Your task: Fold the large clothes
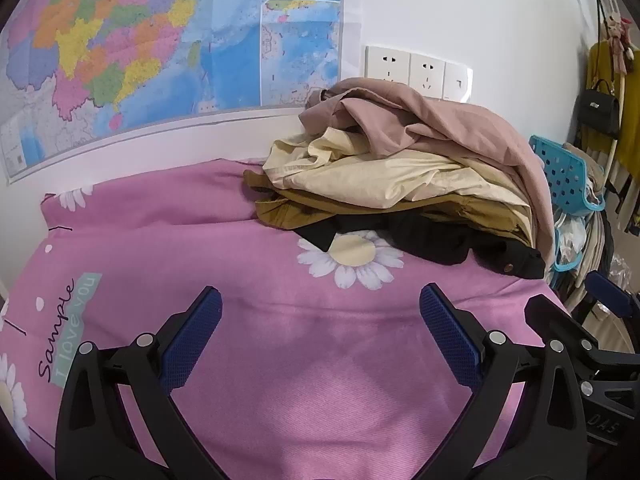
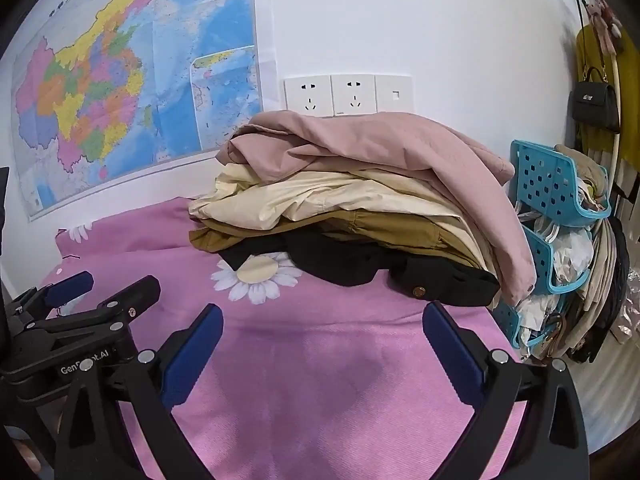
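A pile of large clothes lies at the far right of a pink daisy-print sheet (image 1: 200, 240). On top is a dusty pink garment (image 1: 440, 120), under it a cream one (image 1: 380, 176), then a mustard one (image 1: 288, 212) and a black one (image 1: 440, 240). The pile also shows in the right wrist view, with the pink garment (image 2: 380, 152) uppermost. My left gripper (image 1: 320, 300) is open and empty above the sheet, short of the pile. My right gripper (image 2: 324, 316) is open and empty, just in front of the black garment (image 2: 360, 264).
A map (image 1: 140, 48) and wall sockets (image 1: 416, 70) are on the wall behind the pile. A blue plastic rack (image 2: 556, 200) with bags and clothes stands right of the bed. A black handbag (image 2: 594, 104) hangs at the far right.
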`<state>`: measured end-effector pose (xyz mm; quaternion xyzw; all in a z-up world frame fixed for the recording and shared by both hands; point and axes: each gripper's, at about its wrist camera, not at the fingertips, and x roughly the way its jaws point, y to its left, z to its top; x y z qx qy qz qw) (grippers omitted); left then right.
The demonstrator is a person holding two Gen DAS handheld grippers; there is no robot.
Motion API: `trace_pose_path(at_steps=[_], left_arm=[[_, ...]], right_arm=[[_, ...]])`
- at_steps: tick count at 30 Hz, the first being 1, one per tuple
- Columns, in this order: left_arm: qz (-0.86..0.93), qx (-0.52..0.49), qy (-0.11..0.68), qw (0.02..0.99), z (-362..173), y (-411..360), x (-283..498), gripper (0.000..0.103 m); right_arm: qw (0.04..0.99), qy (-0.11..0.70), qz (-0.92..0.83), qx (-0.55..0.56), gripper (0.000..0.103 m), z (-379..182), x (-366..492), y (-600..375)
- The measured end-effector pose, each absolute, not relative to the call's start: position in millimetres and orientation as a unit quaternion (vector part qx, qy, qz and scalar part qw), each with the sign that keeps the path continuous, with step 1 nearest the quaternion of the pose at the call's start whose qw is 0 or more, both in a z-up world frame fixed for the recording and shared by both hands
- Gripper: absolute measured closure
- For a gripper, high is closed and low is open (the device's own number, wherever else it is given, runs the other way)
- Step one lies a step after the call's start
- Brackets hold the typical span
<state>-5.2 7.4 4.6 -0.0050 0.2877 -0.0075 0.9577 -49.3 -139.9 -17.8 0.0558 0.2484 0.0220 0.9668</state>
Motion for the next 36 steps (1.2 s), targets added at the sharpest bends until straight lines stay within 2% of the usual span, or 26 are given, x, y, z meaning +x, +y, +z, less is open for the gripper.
trace_pose_path(at_steps=[36], left_arm=[[-0.007,-0.019,0.291,0.956,2.0,8.5,-4.0,0.005]], right_arm=[[0.968,0.246,0.024,0.051,0.006,-15.6,-47.8,-140.5]])
